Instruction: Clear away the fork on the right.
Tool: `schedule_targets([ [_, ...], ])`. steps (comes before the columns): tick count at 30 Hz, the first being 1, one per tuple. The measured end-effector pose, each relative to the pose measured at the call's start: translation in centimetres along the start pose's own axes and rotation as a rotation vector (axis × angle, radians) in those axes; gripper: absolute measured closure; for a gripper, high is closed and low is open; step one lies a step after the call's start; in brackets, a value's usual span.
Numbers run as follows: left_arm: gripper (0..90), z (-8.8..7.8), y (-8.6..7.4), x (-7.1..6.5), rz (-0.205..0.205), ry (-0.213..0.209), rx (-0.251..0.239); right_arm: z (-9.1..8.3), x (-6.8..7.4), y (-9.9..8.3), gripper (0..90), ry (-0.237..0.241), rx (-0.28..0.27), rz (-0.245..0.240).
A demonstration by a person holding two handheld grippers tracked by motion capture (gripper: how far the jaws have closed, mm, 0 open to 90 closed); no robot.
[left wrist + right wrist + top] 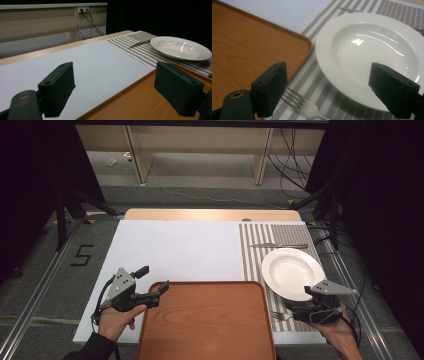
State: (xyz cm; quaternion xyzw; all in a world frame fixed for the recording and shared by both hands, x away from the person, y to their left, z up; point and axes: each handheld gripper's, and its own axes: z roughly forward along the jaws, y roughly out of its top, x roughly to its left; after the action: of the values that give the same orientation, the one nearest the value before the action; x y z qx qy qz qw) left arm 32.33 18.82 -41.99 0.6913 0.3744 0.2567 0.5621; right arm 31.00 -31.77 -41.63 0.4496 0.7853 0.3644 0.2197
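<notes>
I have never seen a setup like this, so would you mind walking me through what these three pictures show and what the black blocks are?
A person sits at a table holding a hand-operated gripper in each hand; there is no robot arm. The high view looks down from above: the left gripper is at the left, the right gripper at the right. The other two pictures come from cameras riding on each gripper, and the black blocks at the bottom are that gripper's own two jaws.

On the table lie a wooden tray, and on a striped placemat a white plate, a knife beyond it and a fork near the right gripper. Both grippers stand open and hold nothing; the left hovers at the tray's corner, the right over the fork and the plate's edge.
</notes>
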Motion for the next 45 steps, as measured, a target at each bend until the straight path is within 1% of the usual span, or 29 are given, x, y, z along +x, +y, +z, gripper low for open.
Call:
schedule_targets([
  [5, 16.4, 0.0, 0.0, 0.0, -0.001, 0.001, 0.0, 0.1, -0.3, -0.4, 16.9, 0.008, 0.074, -0.032],
  [7, 16.4, 0.0, 0.0, 0.0, -0.001, 0.001, -0.001, 0.2, -0.5, -0.5, 18.3, 0.009, 0.108, -0.051],
  [9, 16.5, 0.0, 0.0, 0.0, -0.001, 0.0, -0.001, 0.2, -0.5, -0.7, 19.8, 0.014, 0.143, -0.06],
  [10, 16.5, 0.0, 0.0, 0.0, 0.001, 0.0, -0.001, 0.3, -0.5, -0.8, 19.8, 0.014, 0.158, -0.068],
  [11, 16.5, 0.0, 0.0, 0.0, 0.001, 0.0, -0.001, 0.3, -0.5, -0.8, 19.8, 0.014, 0.158, -0.068],
  [12, 16.5, 0.0, 0.0, 0.0, 0.002, 0.0, -0.002, 0.3, -0.5, -0.9, 19.8, 0.015, 0.177, -0.076],
  [13, 16.5, 0.0, 0.0, 0.1, 0.004, 0.001, -0.001, 0.4, -0.5, -1.1, 20.8, 0.005, 0.21, -0.102],
  [15, 16.5, 0.0, 0.0, 0.0, 0.004, 0.001, 0.0, 0.5, -0.7, -1.2, 21.6, 0.014, 0.233, -0.09],
  [19, 16.5, 0.0, 0.0, 0.0, 0.005, -0.001, 0.001, 0.8, -0.9, -1.5, 22.3, 0.018, 0.286, -0.094],
  [20, 16.5, 0.0, 0.0, 0.0, 0.005, -0.001, 0.001, 0.9, -0.9, -1.6, 22.4, 0.017, 0.303, -0.102],
  [21, 16.5, 0.0, 0.0, 0.0, 0.005, -0.001, 0.001, 0.9, -0.9, -1.6, 22.4, 0.017, 0.303, -0.102],
  [22, 16.5, 0.1, 0.0, 0.0, 0.005, -0.001, 0.0, 1.1, -0.9, -1.7, 22.5, 0.016, 0.32, -0.106],
  [23, 16.5, 0.1, 0.0, 0.0, 0.006, -0.001, 0.0, 1.3, -0.9, -1.7, 23.1, 0.018, 0.357, -0.119],
  [25, 16.5, 0.1, 0.0, 0.0, 0.007, -0.001, 0.001, 1.6, -1.0, -1.8, 23.8, 0.02, 0.39, -0.128],
  [26, 16.5, 0.1, 0.0, 0.0, 0.007, -0.001, 0.001, 1.6, -1.0, -1.8, 23.8, 0.02, 0.39, -0.128],
  [27, 16.5, 0.1, 0.0, 0.0, 0.007, -0.001, 0.001, 1.7, -1.1, -1.8, 24.2, 0.021, 0.405, -0.131],
  [28, 16.5, 0.1, 0.0, 0.0, 0.007, -0.001, 0.002, 2.0, -1.2, -1.8, 25.2, 0.017, 0.428, -0.145],
  [32, 16.5, 0.1, 0.0, 0.1, 0.007, 0.0, 0.002, 2.4, -1.7, -1.8, 27.8, 0.021, 0.473, -0.157],
  [37, 16.5, 0.1, 0.0, 0.1, 0.009, -0.001, 0.002, 2.7, -2.2, -1.8, 32.4, 0.023, 0.502, -0.161],
  [38, 16.5, 0.1, 0.0, 0.1, 0.009, -0.002, 0.0, 2.9, -2.3, -1.8, 35.0, 0.037, 0.514, -0.161],
  [42, 16.5, 0.2, 0.0, 0.1, 0.01, -0.001, 0.0, 3.3, -2.2, -1.7, 38.7, 0.042, 0.551, -0.185],
  [45, 16.5, 0.2, 0.0, 0.2, 0.01, -0.001, 0.001, 3.7, -2.3, -1.6, 41.9, 0.054, 0.574, -0.197],
])
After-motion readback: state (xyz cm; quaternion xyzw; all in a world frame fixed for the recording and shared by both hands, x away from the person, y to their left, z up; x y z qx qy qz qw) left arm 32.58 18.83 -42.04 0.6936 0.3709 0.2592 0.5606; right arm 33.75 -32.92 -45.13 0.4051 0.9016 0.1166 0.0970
